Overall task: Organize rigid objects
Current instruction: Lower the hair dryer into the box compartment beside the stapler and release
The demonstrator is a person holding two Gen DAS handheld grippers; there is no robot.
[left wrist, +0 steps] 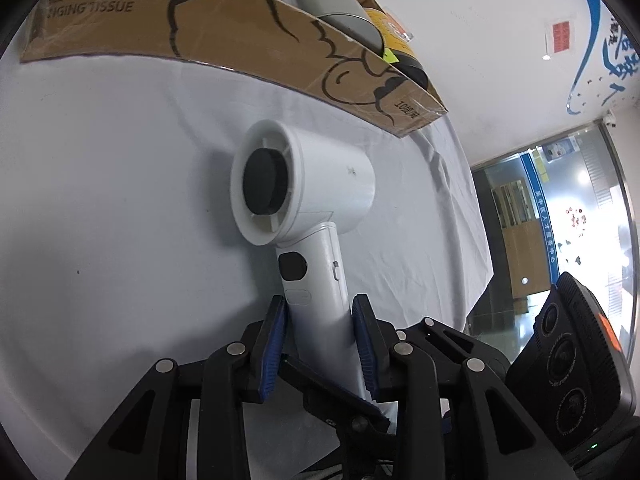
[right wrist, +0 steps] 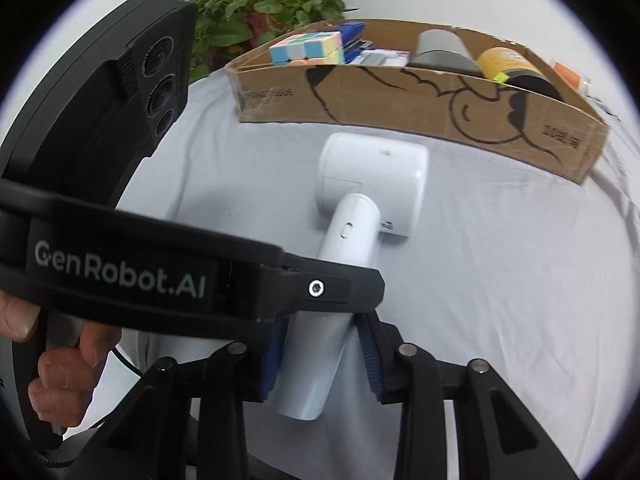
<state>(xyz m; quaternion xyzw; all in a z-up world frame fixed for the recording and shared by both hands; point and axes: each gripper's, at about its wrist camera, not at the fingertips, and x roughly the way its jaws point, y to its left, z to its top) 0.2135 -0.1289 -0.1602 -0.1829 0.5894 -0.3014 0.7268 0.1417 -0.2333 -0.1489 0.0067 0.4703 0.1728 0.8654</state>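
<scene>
A white hair dryer (left wrist: pixel 304 184) lies on the white cloth, its head toward a low cardboard box (left wrist: pixel 248 28). My left gripper (left wrist: pixel 320 312) has its blue pads on both sides of the dryer's handle and is shut on it. In the right wrist view the same dryer (right wrist: pixel 372 176) shows from behind. My right gripper (right wrist: pixel 320 344) also straddles the handle end, with the left gripper's black body (right wrist: pixel 200 272) crossing over it. A gap shows beside its right pad (right wrist: pixel 368 352).
The cardboard box (right wrist: pixel 400 96) holds a pastel puzzle cube (right wrist: pixel 306 48), a grey cylinder (right wrist: pixel 440 50), a yellow-and-black jar (right wrist: pixel 516 68) and small items. A potted plant (right wrist: pixel 260 4) stands behind it. The table's edge (left wrist: pixel 476 240) drops off at the right.
</scene>
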